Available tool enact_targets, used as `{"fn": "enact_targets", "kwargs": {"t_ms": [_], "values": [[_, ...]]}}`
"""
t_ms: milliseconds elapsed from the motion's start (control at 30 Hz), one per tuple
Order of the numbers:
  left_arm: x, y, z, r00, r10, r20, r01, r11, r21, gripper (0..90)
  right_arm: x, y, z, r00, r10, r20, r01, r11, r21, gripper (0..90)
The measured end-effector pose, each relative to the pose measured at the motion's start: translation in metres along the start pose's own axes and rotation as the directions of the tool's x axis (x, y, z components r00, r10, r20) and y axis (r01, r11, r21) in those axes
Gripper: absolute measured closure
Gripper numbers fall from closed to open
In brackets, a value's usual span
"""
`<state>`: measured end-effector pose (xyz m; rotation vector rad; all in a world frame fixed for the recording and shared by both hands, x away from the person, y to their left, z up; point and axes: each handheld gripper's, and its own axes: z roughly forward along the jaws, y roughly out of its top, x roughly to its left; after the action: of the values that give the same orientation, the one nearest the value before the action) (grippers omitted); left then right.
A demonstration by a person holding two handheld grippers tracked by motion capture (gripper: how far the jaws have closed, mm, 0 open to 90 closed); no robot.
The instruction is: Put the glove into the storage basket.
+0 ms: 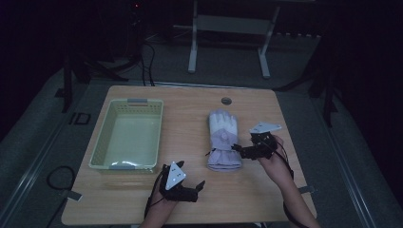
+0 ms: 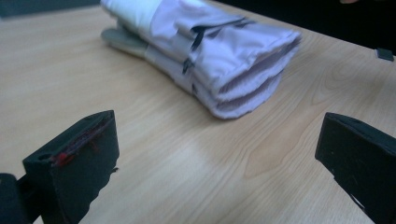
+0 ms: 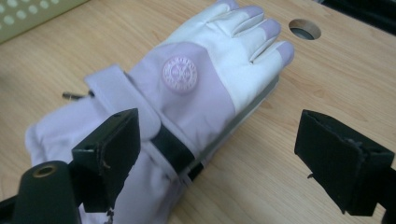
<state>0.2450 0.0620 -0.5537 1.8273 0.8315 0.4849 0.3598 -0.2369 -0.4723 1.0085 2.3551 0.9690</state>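
A pair of lilac and white gloves (image 1: pixel 222 140) lies stacked right of centre on the table (image 1: pixel 190 109), cuffs toward the bottom of the frame, likely paired so both can be lifted at once. The right gripper (image 1: pixel 243 151) sits just beside the cuffs with its jaws wide apart, holding nothing. The left gripper (image 1: pixel 196 188), at lower centre, is also spread open and empty, pointing toward the gloves. A pale green basket (image 1: pixel 110 124) waits empty at the left, probably their destination.
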Motion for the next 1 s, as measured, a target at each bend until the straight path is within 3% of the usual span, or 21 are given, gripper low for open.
{"fn": "enact_targets", "kwargs": {"t_ms": [100, 200, 333, 500, 533, 667, 733, 867, 1000], "values": [[0.002, 0.01, 0.002, 0.9982, -0.052, 0.029, 0.052, 0.9985, 0.02, 5.2, -0.004, -0.006, -0.005, 0.9975, 0.054, -0.045, -0.054, 0.9985, 0.011, 14.4], [0.003, 0.024, 0.007, 0.9935, -0.098, 0.059, 0.095, 0.9944, 0.046, 3.5, -0.007, -0.009, -0.008, 0.9949, 0.093, -0.039, -0.094, 0.9955, -0.014, 14.3], [0.003, 0.044, 0.013, 0.9948, -0.081, 0.062, 0.078, 0.9956, 0.052, 2.7, -0.011, -0.008, -0.009, 0.991, 0.128, -0.039, -0.13, 0.9906, -0.044, 11.5], [0.008, 0.059, 0.023, 0.9959, -0.07, 0.058, 0.067, 0.9963, 0.054, 2.2, -0.013, -0.007, -0.005, 0.9885, 0.143, -0.049, -0.145, 0.9886, -0.04, 11.5], [0.012, 0.064, 0.029, 0.9977, -0.056, 0.039, 0.054, 0.9972, 0.051, 2.2, -0.014, -0.006, -0.004, 0.9881, 0.145, -0.05, -0.147, 0.9882, -0.041, 12.5], [0.019, 0.069, 0.04, 0.9979, -0.051, 0.041, 0.048, 0.9967, 0.065, 2.0, -0.016, -0.004, 0.002, 0.9888, 0.146, -0.03, -0.148, 0.988, -0.045, 18.6], [0.024, 0.075, 0.051, 0.9968, -0.062, 0.051, 0.057, 0.9944, 0.089, 2.0, -0.018, -0.002, 0.009, 0.9871, 0.158, -0.028, -0.159, 0.9866, -0.039, 23.2], [0.027, 0.081, 0.064, 0.9941, -0.08, 0.073, 0.072, 0.9912, 0.111, 2.1, -0.019, 0.0, 0.019, 0.986, 0.165, -0.025, -0.165, 0.9859, -0.024, 23.6], [0.03, 0.079, 0.077, 0.9902, -0.127, 0.058, 0.117, 0.9811, 0.154, 4.7, -0.021, -0.003, 0.033, 0.9817, 0.188, -0.029, -0.189, 0.982, -0.006, 25.0]]}}
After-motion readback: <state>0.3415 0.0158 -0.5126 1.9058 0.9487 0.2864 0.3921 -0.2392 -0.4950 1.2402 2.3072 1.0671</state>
